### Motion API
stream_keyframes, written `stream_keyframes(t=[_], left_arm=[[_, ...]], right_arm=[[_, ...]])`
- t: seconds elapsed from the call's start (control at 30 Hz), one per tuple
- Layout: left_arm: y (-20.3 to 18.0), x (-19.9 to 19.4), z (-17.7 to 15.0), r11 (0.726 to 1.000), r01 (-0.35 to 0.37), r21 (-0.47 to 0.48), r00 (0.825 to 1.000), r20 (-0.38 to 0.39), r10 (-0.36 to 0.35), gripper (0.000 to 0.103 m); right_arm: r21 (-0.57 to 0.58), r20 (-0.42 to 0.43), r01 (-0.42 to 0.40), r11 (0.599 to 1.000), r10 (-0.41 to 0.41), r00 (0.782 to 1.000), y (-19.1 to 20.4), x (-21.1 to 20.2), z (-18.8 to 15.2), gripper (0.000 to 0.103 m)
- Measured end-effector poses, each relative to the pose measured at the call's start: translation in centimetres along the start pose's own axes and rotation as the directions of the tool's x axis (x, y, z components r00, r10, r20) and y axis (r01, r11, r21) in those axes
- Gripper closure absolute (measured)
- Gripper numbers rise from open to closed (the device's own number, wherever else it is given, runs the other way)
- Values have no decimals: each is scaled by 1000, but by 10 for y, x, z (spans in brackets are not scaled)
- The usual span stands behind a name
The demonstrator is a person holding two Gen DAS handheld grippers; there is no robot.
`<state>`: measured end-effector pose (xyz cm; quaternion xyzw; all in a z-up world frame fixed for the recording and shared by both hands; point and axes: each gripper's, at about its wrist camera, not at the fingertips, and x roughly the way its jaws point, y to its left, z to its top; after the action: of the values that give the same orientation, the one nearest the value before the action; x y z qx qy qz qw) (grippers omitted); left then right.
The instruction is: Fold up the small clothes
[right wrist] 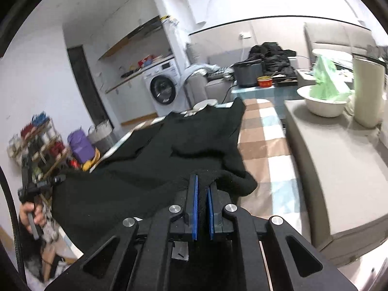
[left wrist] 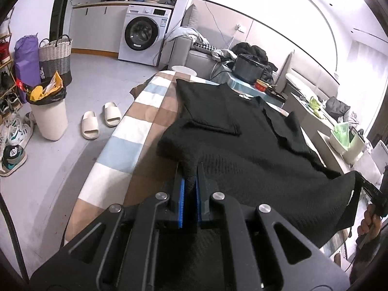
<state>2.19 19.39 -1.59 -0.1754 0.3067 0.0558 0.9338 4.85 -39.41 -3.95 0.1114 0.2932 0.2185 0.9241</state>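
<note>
Fold step under way: your left gripper [left wrist: 190, 178] and right gripper [right wrist: 203, 181] each pinch a hem corner of the black sweater [left wrist: 242, 131]; next, carry both toward the collar.

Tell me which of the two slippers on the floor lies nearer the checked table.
The right-hand slipper, lying closest to the checked table; the other slipper sits farther out, towards the white bin.

White front-loading washing machine [left wrist: 143, 37] under a cluttered counter, woven laundry basket [left wrist: 56, 54] beside a purple bag [left wrist: 26, 58], white bin [left wrist: 51, 117] with yellow rubbish, pair of cream slides [left wrist: 100, 120] on the floor, checked table cover [left wrist: 135, 131], red tin [right wrist: 264, 81], white bowl [right wrist: 321, 105] holding a green bag.
</note>
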Motion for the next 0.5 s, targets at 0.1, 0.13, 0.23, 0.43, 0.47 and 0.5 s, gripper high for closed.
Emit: stream_keyframes(t=[0.1,0.13,0.23,0.43,0.47,0.5], left_arm=[[-4,0,13,1000,12,4,1000,26,-12,99],[-5,2,17,1000,14,5,999,34,-14,99],[-7,10,28,1000,18,-2,999,50,-18,98],[-2,41,45,999,14,-30,1000,22,-13,98],[-2,45,45,999,14,-31,1000,12,-13,98],[-2,49,45,1000,11,-26,1000,5,-11,98]], right_arm=[[41,38,3,999,-5,999,-5,-3,8,96],[57,51,-1,998,-2,999,-6,-4,12,96],[86,63,4,996,-10,998,-11,2,22,96],[93,25,36,995,-38,999,-12,20,28,96],[93,20,35,995,-37,999,-14,23,27,96],[93,18,37,995,-39,999,-14,24,26,96]])
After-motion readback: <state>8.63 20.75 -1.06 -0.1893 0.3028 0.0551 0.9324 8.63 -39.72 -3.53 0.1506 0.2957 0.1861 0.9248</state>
